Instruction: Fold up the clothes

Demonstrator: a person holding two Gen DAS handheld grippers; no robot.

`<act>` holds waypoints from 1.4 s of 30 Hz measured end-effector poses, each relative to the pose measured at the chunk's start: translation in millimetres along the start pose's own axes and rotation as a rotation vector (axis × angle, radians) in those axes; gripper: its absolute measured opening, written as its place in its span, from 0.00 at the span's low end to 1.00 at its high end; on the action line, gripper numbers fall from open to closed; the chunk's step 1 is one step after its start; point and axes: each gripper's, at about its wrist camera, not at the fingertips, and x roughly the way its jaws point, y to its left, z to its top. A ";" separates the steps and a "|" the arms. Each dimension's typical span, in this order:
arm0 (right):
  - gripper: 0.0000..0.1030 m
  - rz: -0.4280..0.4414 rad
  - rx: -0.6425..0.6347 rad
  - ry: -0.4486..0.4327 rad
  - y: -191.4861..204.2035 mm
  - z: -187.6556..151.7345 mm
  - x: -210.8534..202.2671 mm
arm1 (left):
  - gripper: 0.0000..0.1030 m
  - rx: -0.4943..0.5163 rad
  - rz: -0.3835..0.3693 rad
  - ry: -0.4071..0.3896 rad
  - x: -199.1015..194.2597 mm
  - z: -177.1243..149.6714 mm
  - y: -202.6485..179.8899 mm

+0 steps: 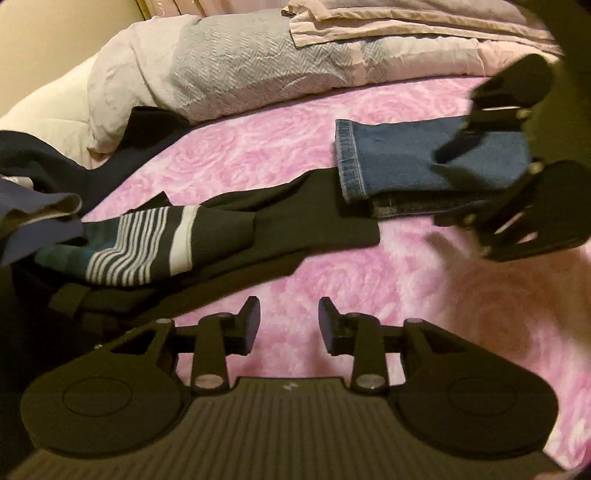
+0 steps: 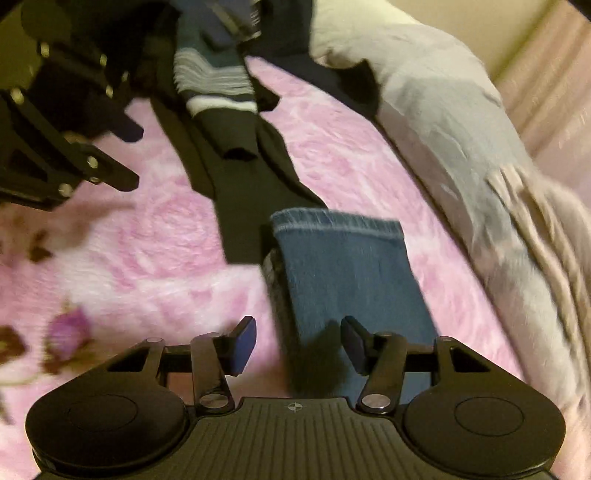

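Note:
Folded blue jeans (image 1: 413,162) lie on the pink rose-patterned bedspread (image 1: 280,147), hem toward the left. In the right wrist view the jeans (image 2: 343,266) run straight ahead of my right gripper (image 2: 299,343), which hovers open just above their near end with nothing gripped. A black garment (image 1: 295,218) stretches beside the jeans, with a dark striped top (image 1: 147,247) lying over it. My left gripper (image 1: 290,325) stands open over bare bedspread, holding nothing. The right gripper (image 1: 458,184) shows at the right edge of the left wrist view, over the jeans.
A pile of dark and navy clothes (image 1: 33,192) sits at the left. A rolled grey-and-white duvet (image 1: 229,70) and pink sheets (image 1: 406,22) line the far side of the bed. The left gripper (image 2: 129,155) appears at the top left of the right wrist view.

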 end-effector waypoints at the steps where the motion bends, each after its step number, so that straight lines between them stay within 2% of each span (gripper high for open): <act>1: 0.54 -0.017 -0.055 0.008 3.4 1.6 5.2 | 0.29 -0.008 -0.008 -0.001 1.3 -1.6 -1.5; 3: 0.54 -0.041 -0.132 0.015 8.9 3.4 13.1 | 0.29 -0.024 -0.019 0.003 6.2 -5.4 -1.7; 9: 0.54 -0.065 -0.050 -0.013 -5.9 3.9 22.3 | 0.29 -0.050 -0.031 0.019 10.1 -12.3 -4.4; 11: 0.35 -0.072 -0.022 -0.023 -10.9 4.0 25.4 | 0.29 -0.041 -0.033 0.025 10.0 -12.6 -4.9; 12: 0.20 -0.076 -0.009 -0.027 -13.3 4.1 26.9 | 0.29 -0.035 -0.033 0.027 9.5 -12.4 -5.5; 14: 0.07 -0.084 0.019 -0.037 -18.3 4.3 30.0 | 0.29 -0.016 -0.034 0.031 7.6 -10.4 -7.8; 19: 0.06 -0.096 0.288 -0.163 -66.8 -0.2 -19.9 | 0.29 0.031 -0.051 0.030 -0.4 5.4 -22.6; 23: 0.06 -0.127 0.645 -0.307 -125.9 -33.1 -96.7 | 0.30 0.094 -0.103 -0.003 -11.5 32.0 -52.2; 25: 0.06 -0.171 0.867 -0.385 -154.9 -69.0 -144.3 | 0.30 0.152 -0.133 -0.029 -18.2 47.5 -73.7; 27: 0.06 -0.246 1.093 -0.447 -171.8 -122.4 -194.2 | 0.31 0.209 -0.168 -0.062 -26.5 65.3 -99.3; 30: 0.06 -0.378 1.437 -0.460 -175.6 -221.5 -247.1 | 0.32 0.276 -0.227 -0.105 -35.9 86.1 -138.0; 32: 0.06 -0.437 1.644 -0.406 -166.0 -291.2 -257.2 | 0.33 0.325 -0.266 -0.129 -40.3 96.9 -166.4; 34: 0.07 -0.459 1.832 -0.322 -152.3 -353.7 -248.7 | 0.33 0.378 -0.308 -0.150 -44.3 106.7 -197.4; 37: 0.07 -0.379 2.076 -0.279 -129.7 -423.5 -234.1 | 0.33 0.449 -0.358 -0.177 -51.1 111.4 -238.4; 39: 0.09 -0.336 2.130 -0.298 -119.5 -440.1 -231.2 | 0.35 0.497 -0.392 -0.195 -57.0 113.8 -264.2; 40: 0.21 -0.328 2.123 -0.314 -116.1 -439.8 -232.5 | 0.36 0.519 -0.405 -0.201 -59.2 114.2 -275.7; 41: 0.27 -0.327 2.123 -0.326 -113.2 -440.2 -234.2 | 0.36 0.537 -0.416 -0.202 -60.8 113.7 -285.7; 42: 0.39 -0.327 2.134 -0.337 -110.7 -441.5 -236.6 | 0.36 0.553 -0.425 -0.201 -60.9 114.4 -294.9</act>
